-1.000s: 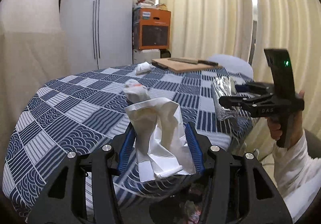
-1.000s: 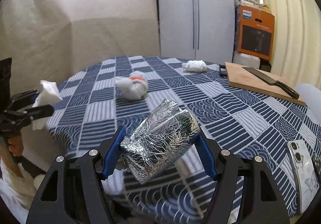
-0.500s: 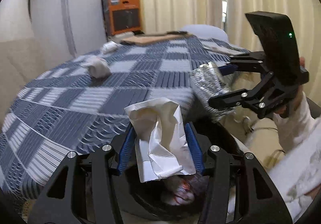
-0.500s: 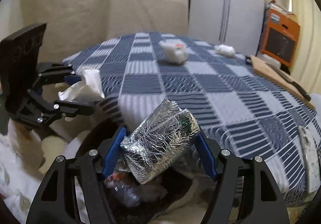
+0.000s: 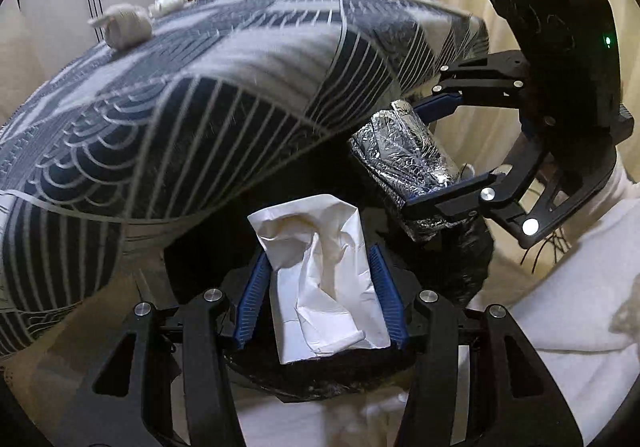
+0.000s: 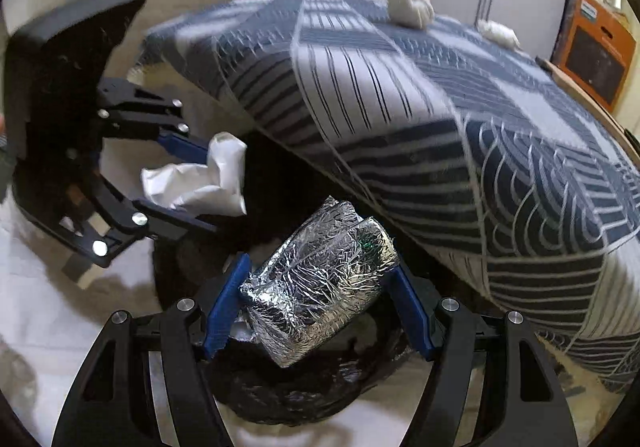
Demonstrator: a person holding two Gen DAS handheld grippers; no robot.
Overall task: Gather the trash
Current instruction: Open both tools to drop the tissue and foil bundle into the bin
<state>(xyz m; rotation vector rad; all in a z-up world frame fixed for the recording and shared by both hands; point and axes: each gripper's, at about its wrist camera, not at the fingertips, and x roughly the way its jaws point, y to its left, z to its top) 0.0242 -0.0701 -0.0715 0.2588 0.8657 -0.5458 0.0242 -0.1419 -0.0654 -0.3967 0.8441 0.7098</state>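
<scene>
Both grippers have dropped from above the tabletop [image 5: 248, 59] and are now hovering over the black trash bag [image 6: 304, 395]. Left gripper [image 5: 320, 287] jaws are clamping crumpled paper [image 5: 320, 271]; right gripper [image 6: 316, 307] jaws are clamping a foil bundle [image 6: 320, 283]. Releasing off-centre could be dropping either beside the bag.

Soft indoor light, motion blur on the tablecloth [image 5: 200, 95], strong fisheye bending, dark vignetted corners.

A table [image 5: 240, 95] carries a blue-and-white patterned cloth [image 6: 400, 95] that hangs over its edge. On the cloth lie two crumpled white wads [image 6: 410, 5] [image 6: 498, 34] (well apart), with a wooden board [image 6: 580, 95] at the far side.
</scene>
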